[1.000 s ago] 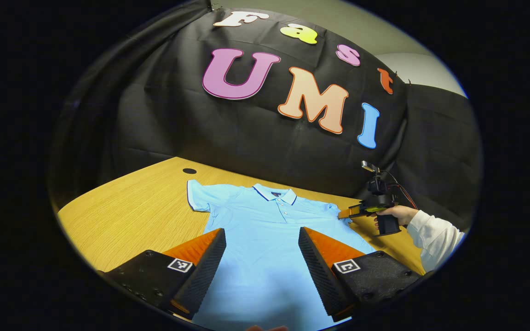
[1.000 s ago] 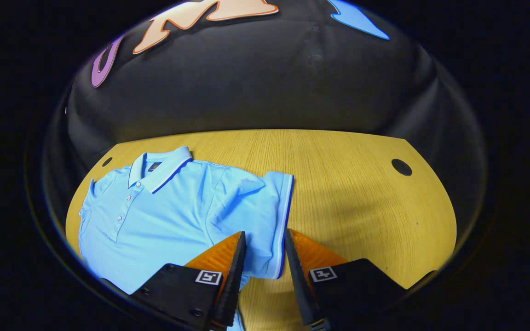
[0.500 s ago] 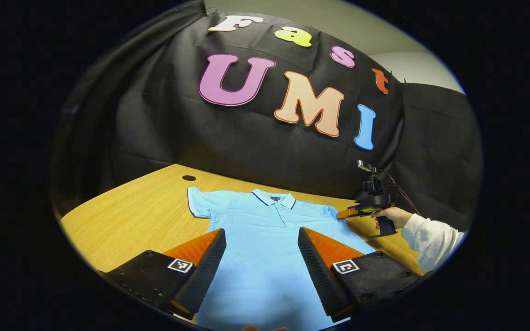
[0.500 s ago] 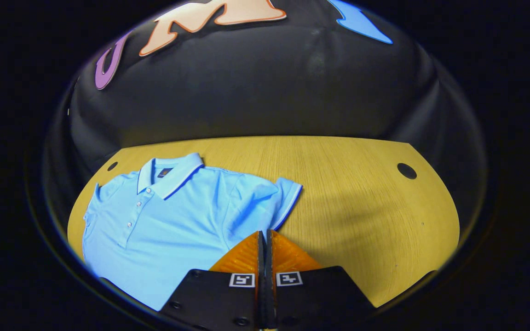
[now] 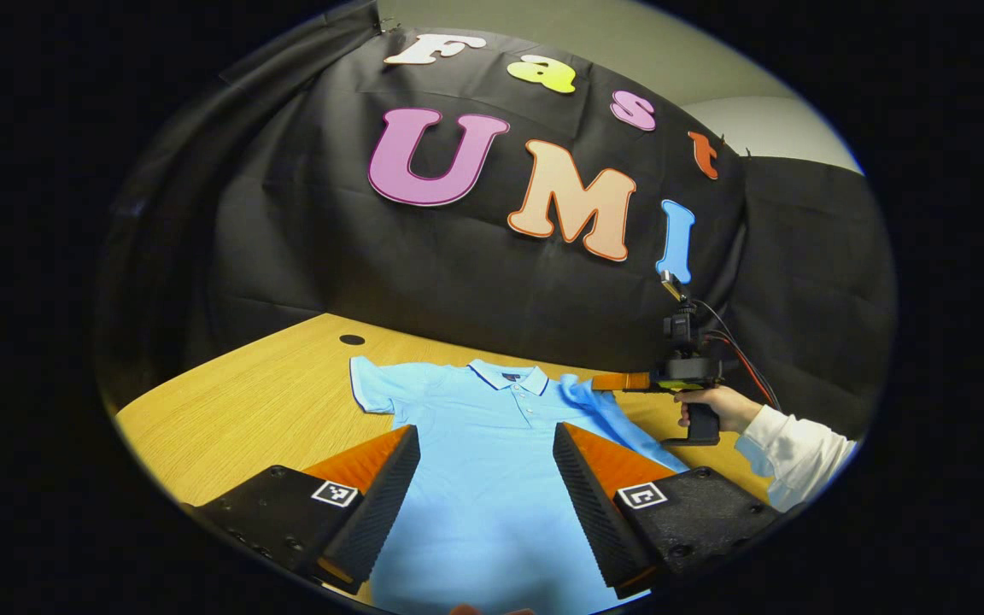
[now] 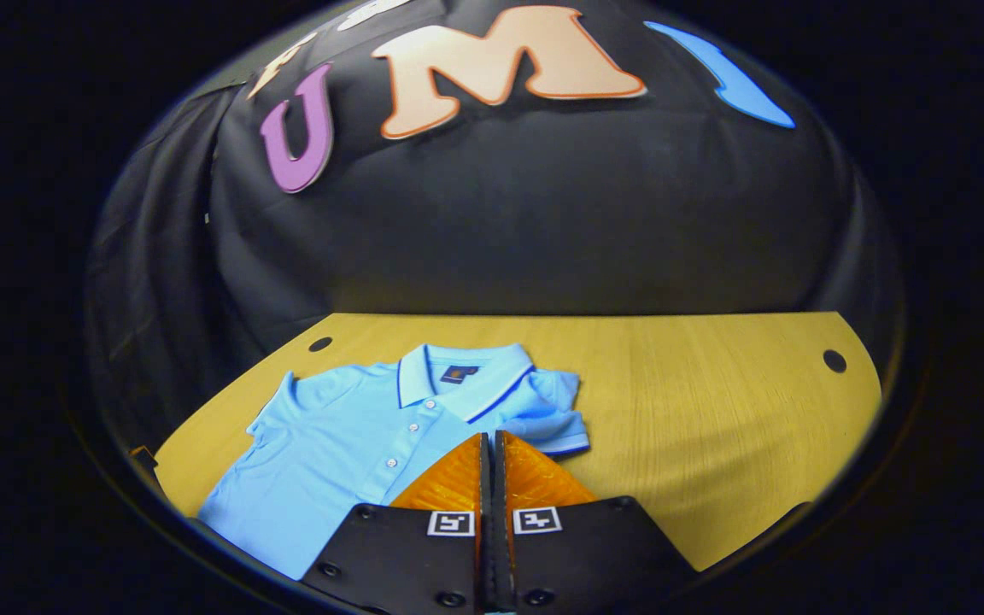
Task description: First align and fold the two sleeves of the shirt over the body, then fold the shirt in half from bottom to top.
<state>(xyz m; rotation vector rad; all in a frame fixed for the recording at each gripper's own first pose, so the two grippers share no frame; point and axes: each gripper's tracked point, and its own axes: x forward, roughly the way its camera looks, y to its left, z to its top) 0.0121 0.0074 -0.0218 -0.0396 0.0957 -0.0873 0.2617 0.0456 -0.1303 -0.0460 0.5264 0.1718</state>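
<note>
left gripper view looks across the wide yellow-brown wooden desk (image 5: 244, 401), which has a small round dark hole (image 5: 352, 340) near its far left corner. right gripper view shows the same desk (image 6: 714, 401) with a hole (image 6: 834, 360) at the far right and another (image 6: 319, 344) at the far left.

the light blue short-sleeved polo shirt (image 5: 492, 461) lies face up on the desk, white-edged collar (image 5: 509, 376) toward the black cloth wall and buttons showing down the placket. in right gripper view the shirt (image 6: 347, 444) spreads from the centre to the lower left. one sleeve (image 5: 371, 386) lies flat and spread out to the side on the desk. the other sleeve (image 6: 556, 410) is bunched and raised off the desk beside the collar, its white-banded hem drooping.

the left hand-held gripper (image 5: 485, 478) hovers above the lower body of the shirt, its two fingers spread wide and released, with nothing between them.

the right hand-held gripper (image 6: 489, 465) is clenched, fingers pressed together on the fabric of the raised sleeve. in left gripper view this hand-held gripper (image 5: 607, 382) is level above the desk at the shirt's shoulder, held by a hand (image 5: 710, 401) in a white sleeve cuff (image 5: 799, 448), with red and black wires (image 5: 735, 350) trailing from its top.
</note>
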